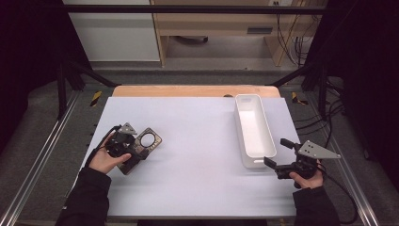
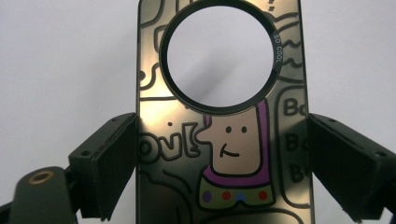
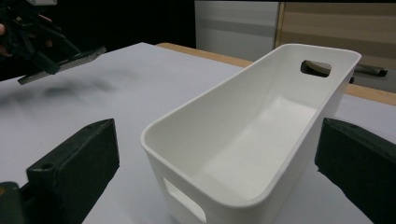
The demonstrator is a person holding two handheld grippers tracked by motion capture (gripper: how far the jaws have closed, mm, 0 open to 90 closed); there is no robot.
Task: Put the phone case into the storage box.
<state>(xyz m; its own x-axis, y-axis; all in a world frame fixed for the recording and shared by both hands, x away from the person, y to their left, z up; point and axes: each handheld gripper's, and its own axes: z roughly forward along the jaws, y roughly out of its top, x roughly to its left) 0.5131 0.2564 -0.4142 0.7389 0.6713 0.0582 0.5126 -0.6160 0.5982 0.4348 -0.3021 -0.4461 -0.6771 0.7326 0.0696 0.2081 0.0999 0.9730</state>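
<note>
A dark phone case (image 1: 147,141) with a round cut-out and cartoon drawings is held just above the white table at the left. My left gripper (image 1: 135,149) is shut on it; in the left gripper view the case (image 2: 219,140) runs up between the two jaws, which press on its long edges. My right gripper (image 1: 277,152) stands open at the near end of an empty white bin (image 1: 241,129). In the right gripper view the bin (image 3: 261,140) sits between the spread jaws, untouched, and the case (image 3: 70,63) shows far off at upper left.
The white table top (image 1: 197,160) spreads between the two hands. A wooden strip (image 1: 188,91) edges its far side. Black frame bars and cables (image 1: 324,113) stand beyond the right edge.
</note>
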